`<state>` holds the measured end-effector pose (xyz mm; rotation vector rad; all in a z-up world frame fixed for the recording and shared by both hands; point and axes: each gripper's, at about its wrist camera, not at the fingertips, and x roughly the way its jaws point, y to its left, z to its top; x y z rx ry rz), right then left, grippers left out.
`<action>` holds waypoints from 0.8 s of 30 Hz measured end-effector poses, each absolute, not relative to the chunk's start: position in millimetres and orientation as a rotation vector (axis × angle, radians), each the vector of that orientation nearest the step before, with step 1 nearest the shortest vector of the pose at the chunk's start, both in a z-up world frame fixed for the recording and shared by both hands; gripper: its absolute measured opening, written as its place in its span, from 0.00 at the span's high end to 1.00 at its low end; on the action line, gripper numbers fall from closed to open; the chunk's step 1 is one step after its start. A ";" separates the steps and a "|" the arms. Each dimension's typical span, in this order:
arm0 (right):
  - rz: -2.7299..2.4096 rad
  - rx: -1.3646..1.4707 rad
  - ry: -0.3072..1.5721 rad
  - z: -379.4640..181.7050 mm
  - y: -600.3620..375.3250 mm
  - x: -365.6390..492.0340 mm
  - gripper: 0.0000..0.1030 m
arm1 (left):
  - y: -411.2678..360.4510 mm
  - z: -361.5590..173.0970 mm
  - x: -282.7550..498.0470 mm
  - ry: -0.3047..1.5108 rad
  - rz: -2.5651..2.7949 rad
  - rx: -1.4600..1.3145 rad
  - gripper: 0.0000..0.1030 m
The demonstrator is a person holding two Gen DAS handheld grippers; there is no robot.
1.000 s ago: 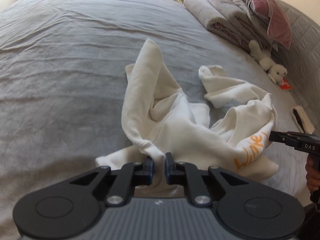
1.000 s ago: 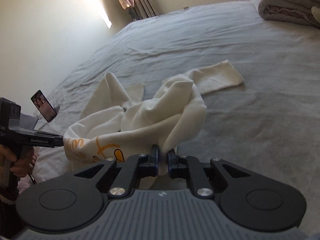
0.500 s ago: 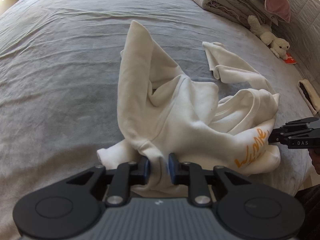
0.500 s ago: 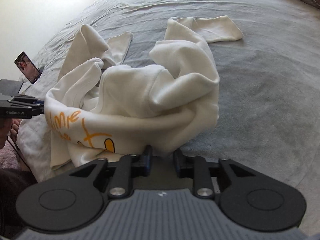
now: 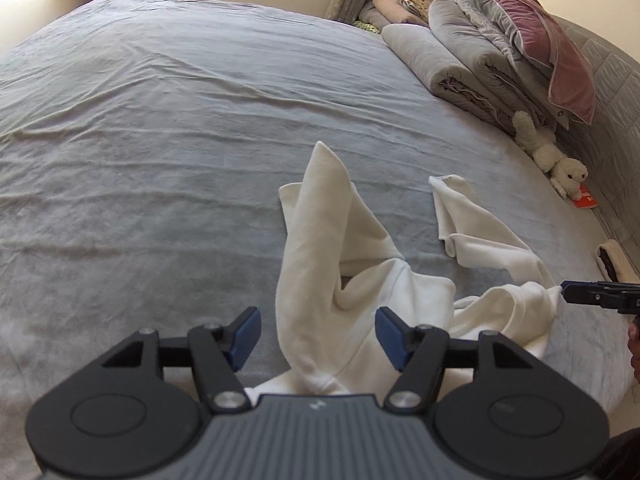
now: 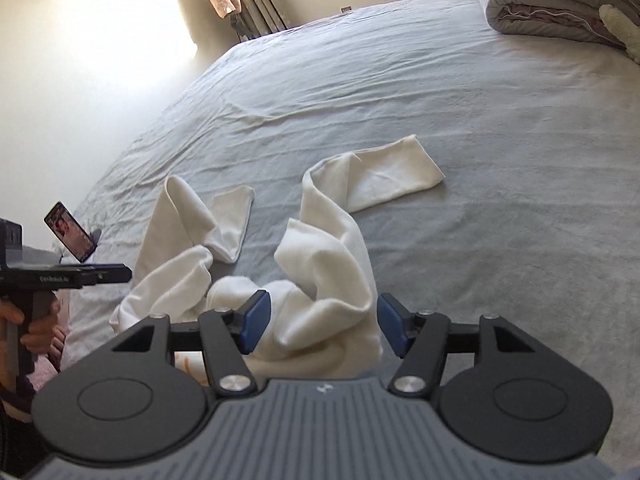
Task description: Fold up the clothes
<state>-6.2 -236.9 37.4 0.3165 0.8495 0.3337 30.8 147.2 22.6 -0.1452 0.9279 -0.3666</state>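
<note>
**A:** Where does the garment lie from each claw?

**B:** The cream sweatshirt (image 5: 360, 304) is crumpled on the grey bed (image 5: 160, 140), at the near edge. In the left wrist view the left claw (image 5: 318, 334) stands wide open with nothing in it, and a bunched ridge of cloth runs right between its two blue pads, heading away to the far side. In the right wrist view the right claw (image 6: 324, 328) is spread just as wide, also empty, with a thick roll of cloth in its gap.

**A:** And the long axis?

**B:** The body lies left to right along the near edge, one claw at each end. Both sleeves trail off toward the far side: one cuff (image 6: 400, 174) lies flat on the right, the other sleeve (image 6: 224, 216) is doubled over on the left.

**A:** Which is nearer?

**B:** Neither, I'd say; each has its own end straight ahead, close enough to touch. The garment is neither spread flat nor folded, so whatever follows likely turns on both claws taking matching edges so the cloth can be pulled out along that left-right line.
</note>
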 end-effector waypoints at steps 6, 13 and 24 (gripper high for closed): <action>0.300 0.313 0.831 27.1 -220.3 30.3 0.36 | 135.2 4.7 55.2 0.935 -0.304 -0.194 0.37; 0.266 0.254 0.892 -2.2 -197.2 58.8 0.40 | 112.5 -8.6 68.4 0.915 -0.232 -0.163 0.51; 0.083 0.253 0.716 21.4 -209.8 44.1 0.80 | 112.0 16.0 63.3 0.728 -0.034 -0.161 0.94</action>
